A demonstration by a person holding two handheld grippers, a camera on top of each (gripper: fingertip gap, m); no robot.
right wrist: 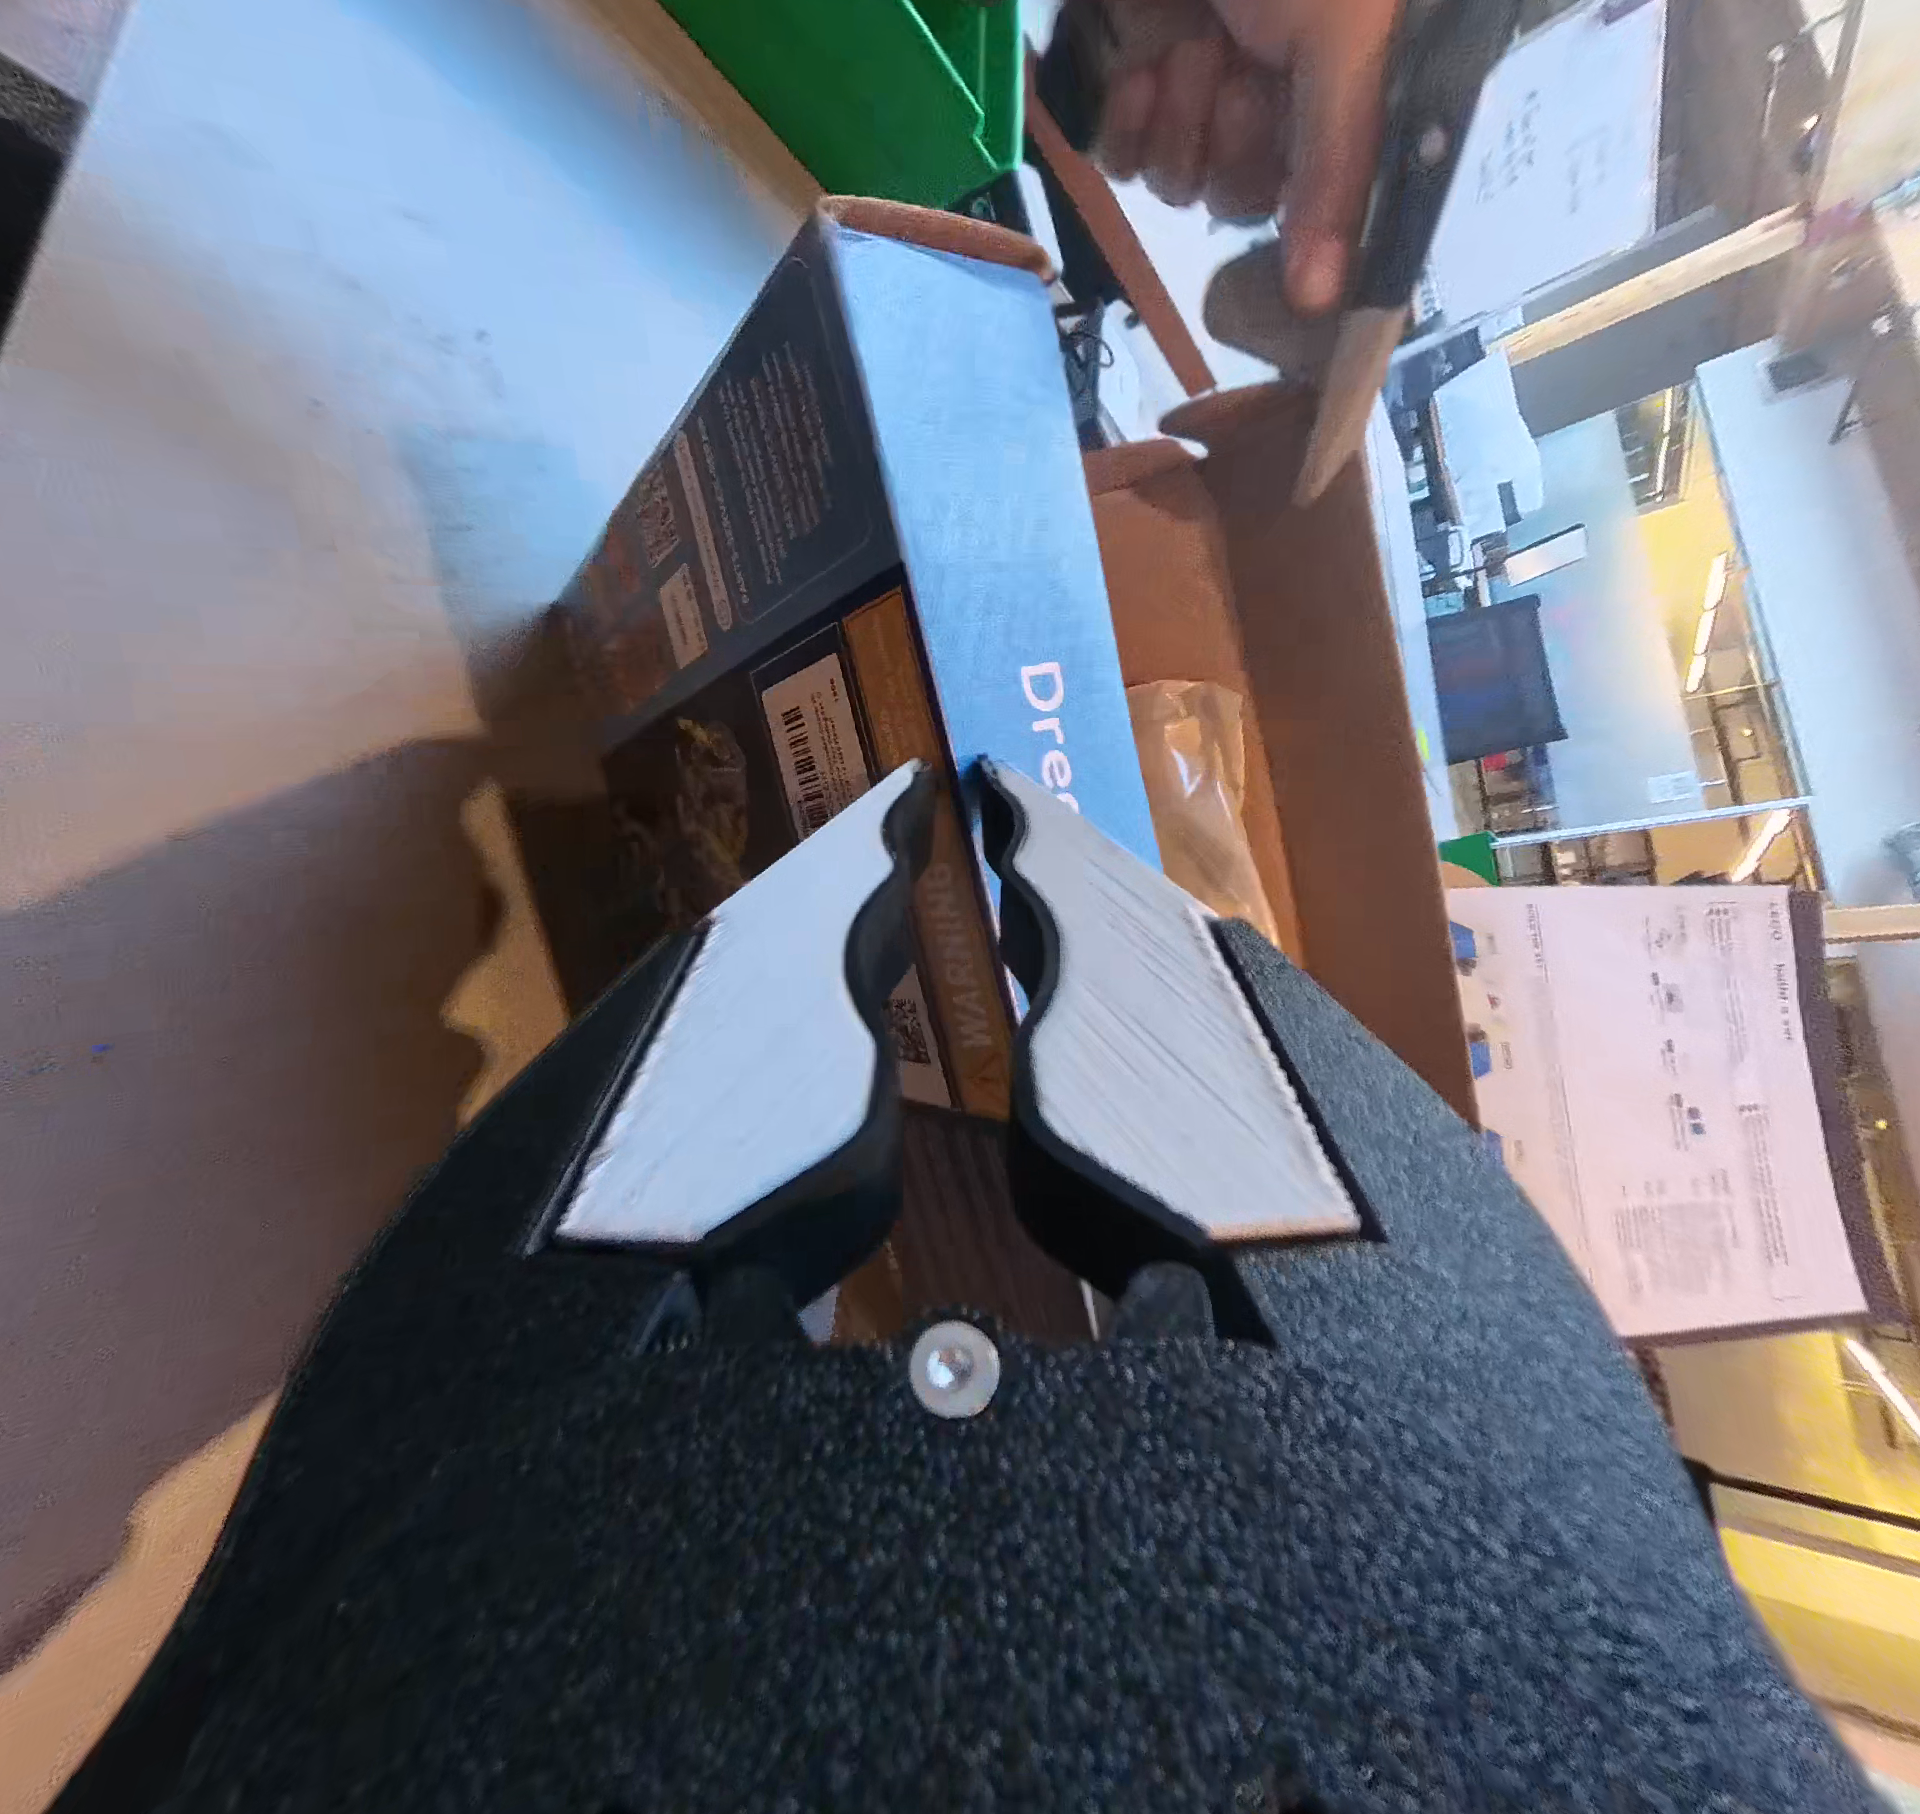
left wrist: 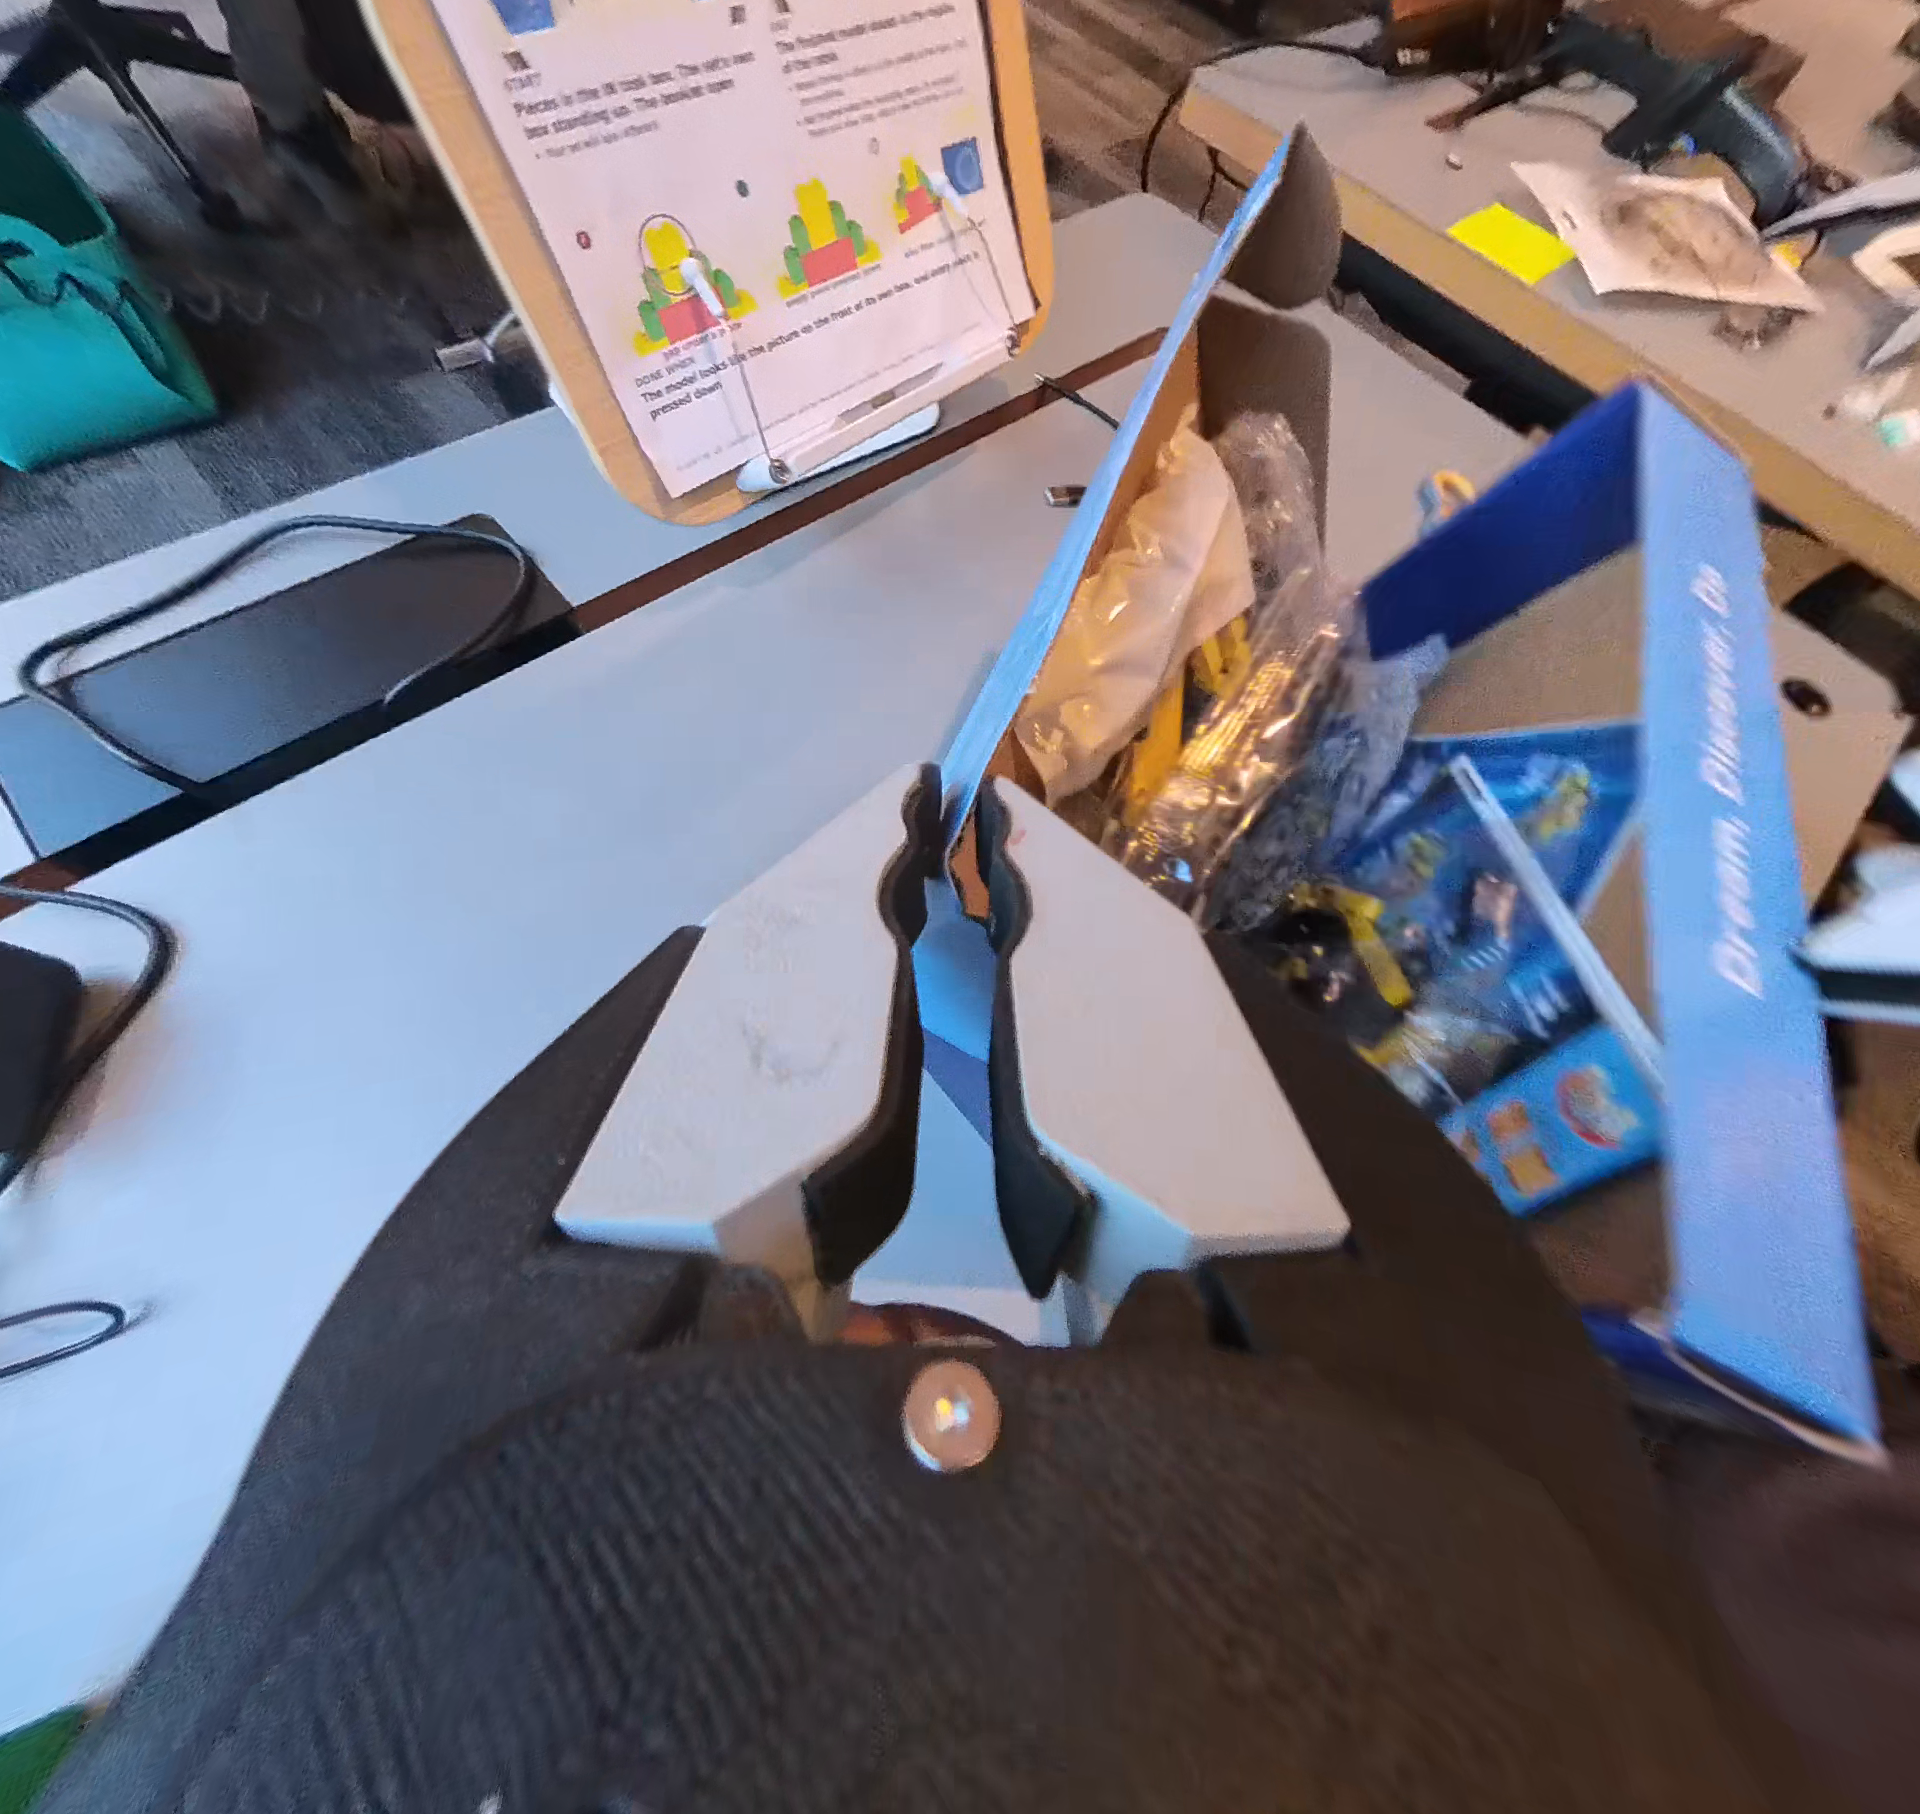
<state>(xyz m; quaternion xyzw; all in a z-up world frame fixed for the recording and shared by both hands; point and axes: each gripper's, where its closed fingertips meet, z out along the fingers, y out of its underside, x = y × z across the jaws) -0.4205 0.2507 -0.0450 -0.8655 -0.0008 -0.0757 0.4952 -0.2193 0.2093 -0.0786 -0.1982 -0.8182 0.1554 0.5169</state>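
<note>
An open blue cardboard box [left wrist: 1725, 829] lies on the grey table [left wrist: 520, 881]. It holds clear plastic bags of pieces [left wrist: 1247, 684] and a blue booklet [left wrist: 1486, 943]. My left gripper [left wrist: 961, 808] is shut on the edge of the box's raised blue flap [left wrist: 1122, 476]. My right gripper [right wrist: 951, 777] is shut on the box's edge, where the blue side [right wrist: 977, 476] meets the dark printed face [right wrist: 748, 538]. It also shows at the right edge of the left wrist view [left wrist: 1860, 969]. A hand [right wrist: 1226, 71] holds the left gripper's finger [right wrist: 1351, 403] on the far flap.
A printed sheet on a wooden stand [left wrist: 727, 154] stands at the back of the table. A black pad with a cable [left wrist: 291, 642] lies at the left, a teal bag [left wrist: 73, 310] on the floor. A green box [right wrist: 831, 29] sits beyond the blue one. Another cluttered table [left wrist: 1662, 206] is at the right. About 20 centimeters separates my left fingertips from my right.
</note>
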